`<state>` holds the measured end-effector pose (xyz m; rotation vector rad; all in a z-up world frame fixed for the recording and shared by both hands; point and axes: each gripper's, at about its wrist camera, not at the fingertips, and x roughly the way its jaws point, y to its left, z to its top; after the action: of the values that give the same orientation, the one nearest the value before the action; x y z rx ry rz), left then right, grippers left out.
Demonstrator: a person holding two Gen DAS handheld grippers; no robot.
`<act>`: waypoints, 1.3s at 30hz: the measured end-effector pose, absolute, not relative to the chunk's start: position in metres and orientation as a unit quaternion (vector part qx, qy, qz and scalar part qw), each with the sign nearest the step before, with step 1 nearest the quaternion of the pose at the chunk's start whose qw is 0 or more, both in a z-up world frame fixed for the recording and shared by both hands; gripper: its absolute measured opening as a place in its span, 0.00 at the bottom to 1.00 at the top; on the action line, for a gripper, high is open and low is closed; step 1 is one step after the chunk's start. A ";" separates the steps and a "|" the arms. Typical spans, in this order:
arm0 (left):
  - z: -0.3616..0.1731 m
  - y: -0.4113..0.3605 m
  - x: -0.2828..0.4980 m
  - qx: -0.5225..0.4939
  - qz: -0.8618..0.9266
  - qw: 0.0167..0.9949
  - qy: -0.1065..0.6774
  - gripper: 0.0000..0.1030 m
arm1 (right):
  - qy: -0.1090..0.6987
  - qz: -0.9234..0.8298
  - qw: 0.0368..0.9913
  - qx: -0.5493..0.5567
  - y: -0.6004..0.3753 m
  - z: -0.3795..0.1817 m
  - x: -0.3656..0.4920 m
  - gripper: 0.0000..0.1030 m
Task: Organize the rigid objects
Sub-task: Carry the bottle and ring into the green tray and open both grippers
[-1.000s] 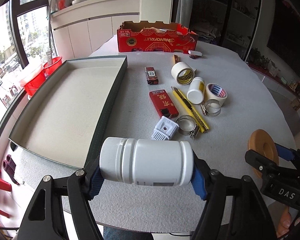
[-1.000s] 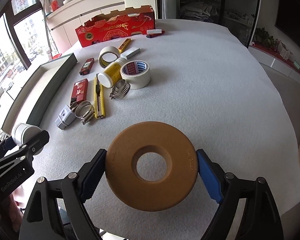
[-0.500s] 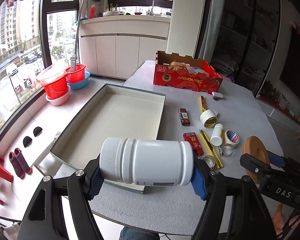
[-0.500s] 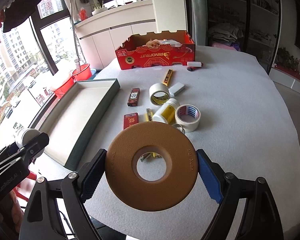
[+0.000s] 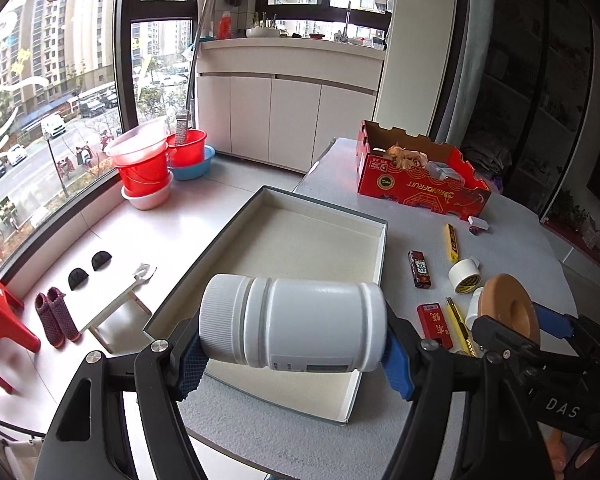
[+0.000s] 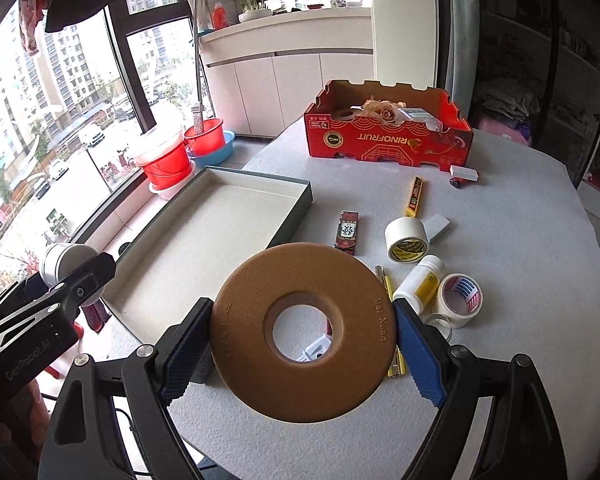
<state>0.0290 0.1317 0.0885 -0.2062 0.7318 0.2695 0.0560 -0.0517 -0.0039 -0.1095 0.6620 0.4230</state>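
My left gripper (image 5: 294,354) is shut on a white plastic jar (image 5: 294,326) held sideways, its ribbed cap to the left. It hangs above the near end of a shallow grey tray (image 5: 381,256) with a pale floor. My right gripper (image 6: 302,338) is shut on a tan ring-shaped disc (image 6: 256,354), held up over the table's near edge, right of the tray (image 6: 296,216). The disc (image 5: 508,310) and right gripper show at the right of the left wrist view; the jar (image 6: 62,258) shows at the left of the right wrist view.
On the grey table (image 6: 520,248) lie two tape rolls (image 6: 407,239), a small white bottle (image 6: 420,286), red boxes (image 6: 349,232), yellow cutters (image 6: 414,196) and hose clamps, partly hidden by the disc. A red cardboard box (image 6: 388,142) stands at the far edge. Red buckets (image 5: 146,168) sit on the floor.
Both grippers have risen and pulled back from the table with their loads, so the tray and the items look smaller and farther. The grips are unchanged.
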 end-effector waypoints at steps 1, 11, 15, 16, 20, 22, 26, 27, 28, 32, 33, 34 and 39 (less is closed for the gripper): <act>0.087 0.134 0.031 -0.102 0.134 0.919 0.357 0.73 | 0.323 0.207 0.922 -0.054 -0.049 -0.003 0.059 0.85; 0.077 0.161 0.053 -0.115 0.165 0.908 0.367 0.73 | 0.323 0.217 0.919 -0.062 -0.030 0.004 0.089 0.85; 0.075 0.168 0.067 -0.112 0.172 0.906 0.370 0.73 | 0.326 0.221 0.917 -0.060 -0.022 0.007 0.103 0.85; 0.074 0.169 0.070 -0.110 0.174 0.906 0.371 0.73 | 0.327 0.223 0.917 -0.059 -0.020 0.008 0.105 0.85; 0.070 0.170 0.087 -0.099 0.177 0.905 0.375 0.73 | 0.329 0.228 0.914 -0.059 -0.009 0.012 0.118 0.85; 0.068 0.172 0.096 -0.102 0.177 0.903 0.378 0.73 | 0.332 0.234 0.912 -0.055 -0.003 0.013 0.126 0.85; 0.061 0.181 0.117 -0.110 0.189 0.897 0.384 0.73 | 0.336 0.251 0.907 -0.043 0.009 0.013 0.143 0.85; 0.057 0.184 0.122 -0.117 0.190 0.894 0.387 0.73 | 0.337 0.255 0.905 -0.043 0.013 0.012 0.147 0.85; 0.053 0.186 0.127 -0.122 0.191 0.892 0.391 0.73 | 0.338 0.258 0.904 -0.044 0.016 0.010 0.152 0.85; 0.037 0.187 0.146 -0.118 0.199 0.884 0.406 0.73 | 0.346 0.271 0.897 -0.042 0.031 0.002 0.168 0.85; 0.034 0.189 0.150 -0.115 0.202 0.882 0.410 0.73 | 0.348 0.275 0.895 -0.042 0.034 0.000 0.171 0.85; 0.030 0.191 0.154 -0.114 0.205 0.879 0.415 0.73 | 0.351 0.278 0.893 -0.041 0.037 -0.003 0.174 0.85; 0.010 0.203 0.167 -0.116 0.222 0.867 0.431 0.73 | 0.357 0.289 0.888 -0.042 0.050 -0.018 0.189 0.85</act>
<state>0.1673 0.2029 0.0102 -0.2429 0.9035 0.4647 0.1888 0.0498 -0.0177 -0.0866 0.7415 0.5999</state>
